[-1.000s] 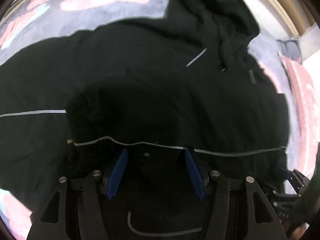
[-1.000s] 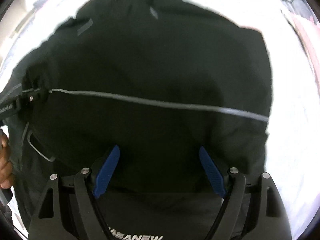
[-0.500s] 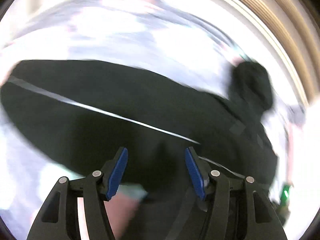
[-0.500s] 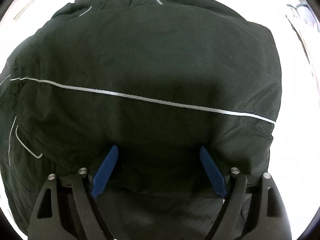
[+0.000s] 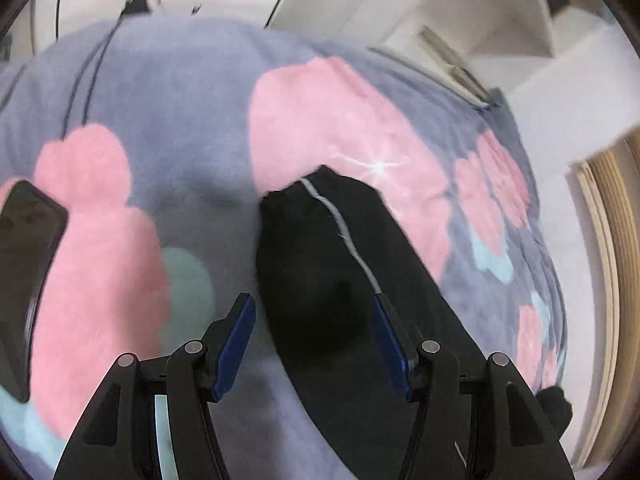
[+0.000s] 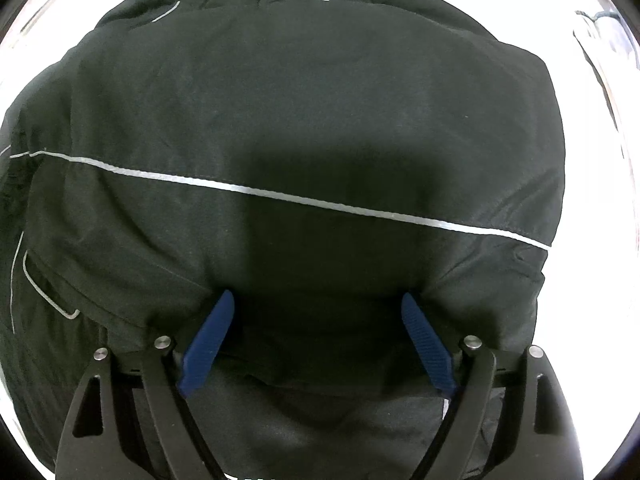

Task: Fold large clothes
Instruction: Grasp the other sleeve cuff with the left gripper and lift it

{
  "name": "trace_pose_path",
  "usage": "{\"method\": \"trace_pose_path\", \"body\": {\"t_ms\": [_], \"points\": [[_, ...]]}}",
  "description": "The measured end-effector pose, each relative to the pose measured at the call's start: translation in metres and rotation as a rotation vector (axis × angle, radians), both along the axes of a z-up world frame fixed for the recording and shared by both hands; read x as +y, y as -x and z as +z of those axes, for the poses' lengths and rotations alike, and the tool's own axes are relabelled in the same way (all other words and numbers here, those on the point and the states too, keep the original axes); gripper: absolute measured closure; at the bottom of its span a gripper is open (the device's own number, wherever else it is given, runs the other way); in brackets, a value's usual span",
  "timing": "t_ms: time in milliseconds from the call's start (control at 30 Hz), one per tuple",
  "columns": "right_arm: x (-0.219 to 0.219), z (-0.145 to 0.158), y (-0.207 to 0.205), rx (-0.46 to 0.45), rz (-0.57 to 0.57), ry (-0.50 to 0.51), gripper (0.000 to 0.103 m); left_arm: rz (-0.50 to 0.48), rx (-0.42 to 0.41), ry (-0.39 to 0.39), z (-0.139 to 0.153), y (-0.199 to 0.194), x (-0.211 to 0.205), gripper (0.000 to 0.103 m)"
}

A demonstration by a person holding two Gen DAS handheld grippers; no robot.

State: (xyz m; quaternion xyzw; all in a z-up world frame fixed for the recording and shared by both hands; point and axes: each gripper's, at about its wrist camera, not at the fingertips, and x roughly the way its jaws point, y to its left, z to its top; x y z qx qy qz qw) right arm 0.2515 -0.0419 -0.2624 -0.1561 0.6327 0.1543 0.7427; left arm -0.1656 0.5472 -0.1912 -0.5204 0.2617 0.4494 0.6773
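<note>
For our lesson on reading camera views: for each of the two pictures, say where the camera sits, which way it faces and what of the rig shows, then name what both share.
Left wrist: on the left gripper, facing forward and down over the blanket at a sleeve; both blue fingers show, spread apart.
Right wrist: on the right gripper, facing the jacket close up; both fingers show, spread wide.
Shared: the black jacket with its pale stripe.

Bare blanket point(image 5: 168, 128) lay open ahead and left of the left gripper point(image 5: 312, 316); a black sleeve point(image 5: 320, 248) ran between its spread fingers, a dark phone point(image 5: 24, 240) far left.
</note>
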Motion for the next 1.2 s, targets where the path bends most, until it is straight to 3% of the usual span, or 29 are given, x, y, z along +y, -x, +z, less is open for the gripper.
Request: {"method": "trace_pose_path", "body": {"t_ms": [167,333,400,467,667,933,1033,1200], "points": [[0.003,-0.002,-0.002,0.010,-0.002,0.010,0.015,-0.009,-0.006,0.053,-0.033,-0.008,0.011,0.042],[0.004,-0.005,-0.004,0.015,-0.001,0.012,0.014,-0.009,-0.011,0.026,-0.045,-0.017,0.015,0.043],[0.004,-0.005,-0.005,0.014,0.000,0.013,0.014,-0.047,-0.007,-0.003,-0.041,-0.024,0.013,0.073],[0.005,-0.005,-0.005,0.012,-0.003,0.013,0.014,-0.082,0.002,-0.040,-0.032,-0.030,0.007,0.083],[0.006,-0.006,-0.004,0.006,-0.007,0.008,0.014,-0.196,-0.026,-0.182,0.023,-0.042,-0.032,0.087],[0.001,-0.003,0.000,-0.008,-0.012,0.004,0.013,-0.487,-0.064,-0.331,0.093,-0.101,-0.129,0.088],[0.000,0.010,0.008,-0.056,0.015,0.009,0.014,-0.659,-0.072,-0.369,0.108,-0.137,-0.190,0.088],[-0.020,0.036,0.024,-0.075,-0.005,-0.080,0.014,-0.925,-0.070,-0.418,0.115,-0.192,-0.292,0.088]]}}
